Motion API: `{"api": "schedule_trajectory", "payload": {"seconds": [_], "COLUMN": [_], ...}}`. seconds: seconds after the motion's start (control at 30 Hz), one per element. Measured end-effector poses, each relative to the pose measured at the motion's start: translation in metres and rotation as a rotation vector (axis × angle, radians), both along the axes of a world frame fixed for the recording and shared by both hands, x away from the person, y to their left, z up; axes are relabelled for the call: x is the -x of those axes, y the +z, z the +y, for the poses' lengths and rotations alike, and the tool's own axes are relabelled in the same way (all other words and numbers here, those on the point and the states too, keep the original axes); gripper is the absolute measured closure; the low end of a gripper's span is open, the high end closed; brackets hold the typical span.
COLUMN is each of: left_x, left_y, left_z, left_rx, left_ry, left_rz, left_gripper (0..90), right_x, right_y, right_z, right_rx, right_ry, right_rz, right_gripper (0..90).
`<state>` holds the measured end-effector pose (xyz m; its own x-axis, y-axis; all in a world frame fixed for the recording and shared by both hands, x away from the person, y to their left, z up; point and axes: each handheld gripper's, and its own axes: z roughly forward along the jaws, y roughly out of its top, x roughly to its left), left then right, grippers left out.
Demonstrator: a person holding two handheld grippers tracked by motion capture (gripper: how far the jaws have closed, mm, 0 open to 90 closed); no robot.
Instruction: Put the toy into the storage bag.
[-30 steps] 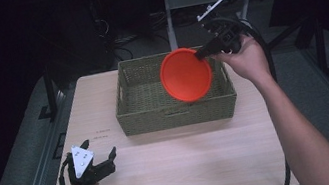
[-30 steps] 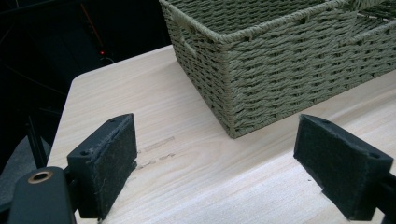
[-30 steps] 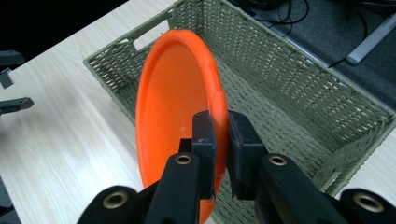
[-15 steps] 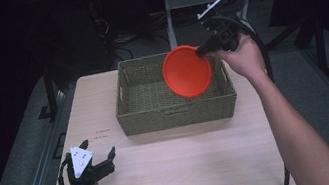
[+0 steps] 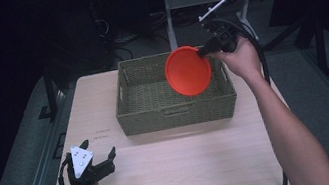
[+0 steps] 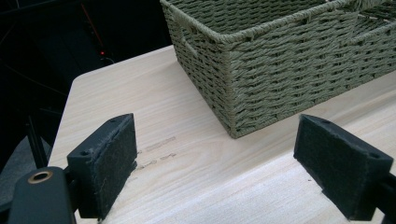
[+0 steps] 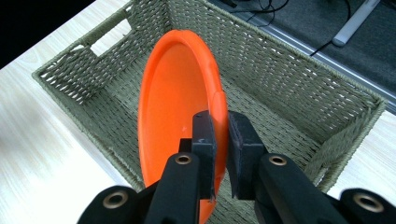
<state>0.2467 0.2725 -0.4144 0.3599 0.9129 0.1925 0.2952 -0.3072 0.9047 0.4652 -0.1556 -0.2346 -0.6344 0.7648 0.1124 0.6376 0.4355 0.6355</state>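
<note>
An orange plate (image 5: 188, 70) hangs on edge over the right half of a woven olive basket (image 5: 145, 112). My right gripper (image 5: 202, 51) is shut on the plate's rim; in the right gripper view both pads pinch the rim of the orange plate (image 7: 175, 105) above the basket (image 7: 299, 88), whose floor is bare. My left gripper (image 5: 100, 161) rests low on the wooden table (image 5: 179, 161) near its front left corner, jaws open. In the left gripper view the pads (image 6: 109, 163) stand wide apart with only tabletop between them, and the basket (image 6: 289, 74) lies ahead.
The basket sits at the back middle of the table, with a handle cut-out (image 5: 122, 87) in its left wall. Bare wood lies in front of it and to its left. Beyond the table are a dark floor, cables and a metal stand (image 5: 216, 5).
My right gripper has carried the orange plate a little to the right and down toward the basket. The left gripper has kept still.
</note>
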Motion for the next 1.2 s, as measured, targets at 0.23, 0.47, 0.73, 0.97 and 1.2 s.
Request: {"api": "schedule_trajectory", "payload": {"seconds": [0.23, 0.47, 0.73, 0.97, 1.2], "left_x": [0.000, 0.000, -0.001, -0.001, 0.000], "left_y": [0.000, 0.000, 0.000, 0.000, 0.000], "left_z": [0.001, 0.000, 0.001, 0.001, 0.002], "left_rx": [0.001, -0.001, 0.002, 0.002, -0.005], "left_ry": [0.002, 0.000, 0.000, 0.000, 0.001], "left_rz": [0.001, 0.002, -0.002, -0.002, 0.002], "left_gripper": [12.8, 12.8, 12.8, 12.8, 12.7], "right_x": [-0.006, -0.011, -0.015, -0.020, -0.024], "right_y": [-0.008, -0.012, -0.019, -0.031, -0.038], "right_z": [-0.001, -0.002, 0.000, -0.004, -0.005], "right_rx": [0.002, -0.005, -0.001, -0.014, -0.012], "right_ry": [-0.015, -0.029, -0.034, -0.052, -0.067], "right_rz": [0.014, 0.018, 0.026, 0.049, 0.060], "right_gripper": [82.1, 82.0, 82.0, 82.0, 82.0]}}
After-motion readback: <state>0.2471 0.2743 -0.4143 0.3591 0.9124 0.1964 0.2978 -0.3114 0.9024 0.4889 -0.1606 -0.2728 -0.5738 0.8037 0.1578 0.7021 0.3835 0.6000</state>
